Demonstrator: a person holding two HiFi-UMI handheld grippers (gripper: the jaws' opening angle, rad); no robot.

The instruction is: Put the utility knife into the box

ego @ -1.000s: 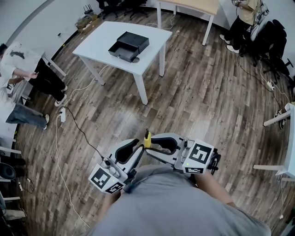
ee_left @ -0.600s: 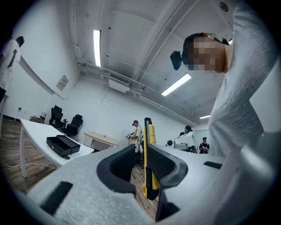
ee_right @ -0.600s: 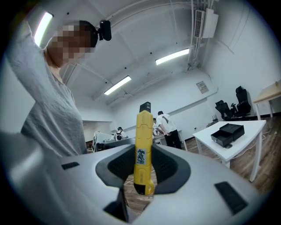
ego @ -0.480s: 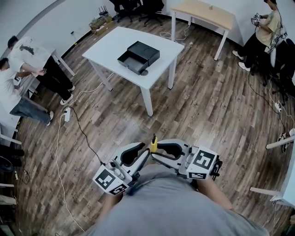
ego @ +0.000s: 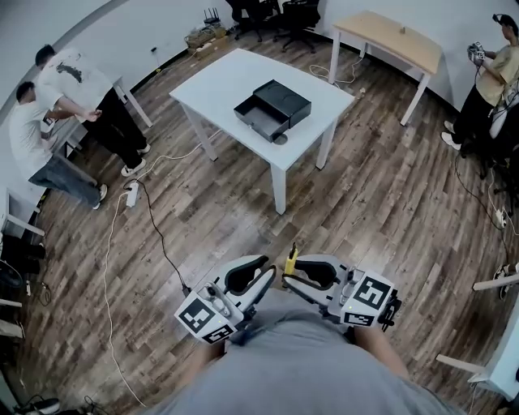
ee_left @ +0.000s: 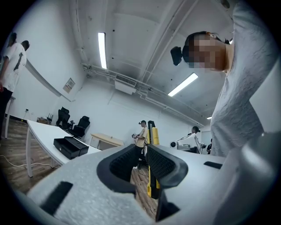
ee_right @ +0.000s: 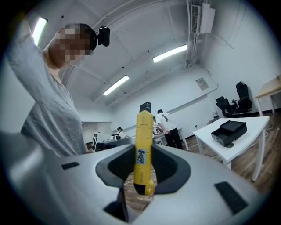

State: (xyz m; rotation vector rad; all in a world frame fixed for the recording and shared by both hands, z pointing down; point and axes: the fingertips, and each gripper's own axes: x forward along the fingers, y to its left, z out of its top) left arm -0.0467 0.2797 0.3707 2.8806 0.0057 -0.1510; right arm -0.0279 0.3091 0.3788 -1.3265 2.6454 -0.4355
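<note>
Now the utility knife (ee_right: 143,149) is clamped upright by the right gripper (ee_right: 143,166); left gripper (ee_left: 141,161) narrow, empty; transport judged underway; box (ego: 272,109) near the table's (ego: 217,81) edge must be approached.

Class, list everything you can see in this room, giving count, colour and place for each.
white table: one, white, mid-room
box: one, black, on white table
wooden table: one, light wood, far right
office chairs: at least two, black, far wall
bystanders: three, light tops, two left, one right
power strip: one, white, floor left
utility knife: one, yellow, upright between right jaws
left hand-held gripper: one, grey, jaws slightly apart, empty
right hand-held gripper: one, grey, shut on utility knife
</note>
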